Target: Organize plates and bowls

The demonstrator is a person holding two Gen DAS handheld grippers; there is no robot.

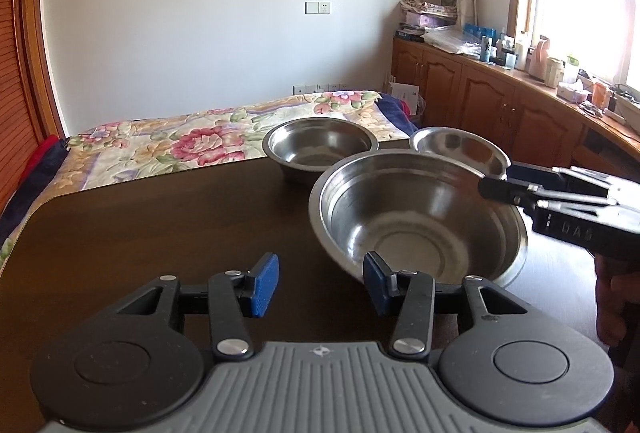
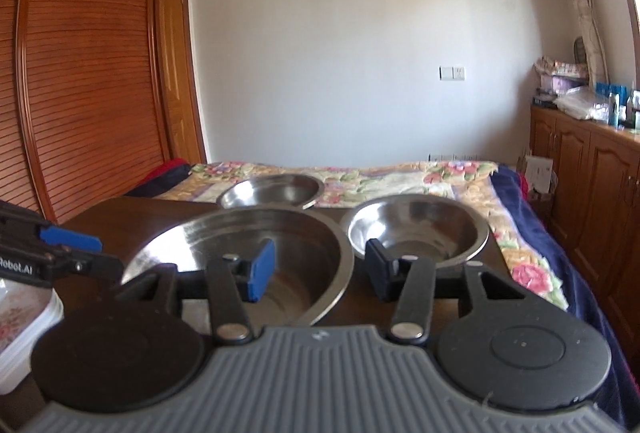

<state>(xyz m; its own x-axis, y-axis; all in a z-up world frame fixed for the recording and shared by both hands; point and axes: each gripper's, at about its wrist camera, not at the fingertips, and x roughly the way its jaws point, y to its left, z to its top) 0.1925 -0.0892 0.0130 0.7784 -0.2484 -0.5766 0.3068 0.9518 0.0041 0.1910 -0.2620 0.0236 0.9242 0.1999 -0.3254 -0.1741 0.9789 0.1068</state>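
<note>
Three steel bowls stand on the dark table. The large bowl is nearest, a medium bowl sits behind it, and a smaller bowl is at the right. My right gripper is open and straddles the large bowl's right rim, one finger inside and one outside. My left gripper is open and holds nothing; its right pad is close to the large bowl's near wall. Stacked white floral plates lie under the left gripper.
A bed with a floral blanket runs just beyond the table's far edge. Wooden cabinets with clutter on top line the right wall. A louvred wooden wardrobe stands at the left. A person's hand holds the right gripper.
</note>
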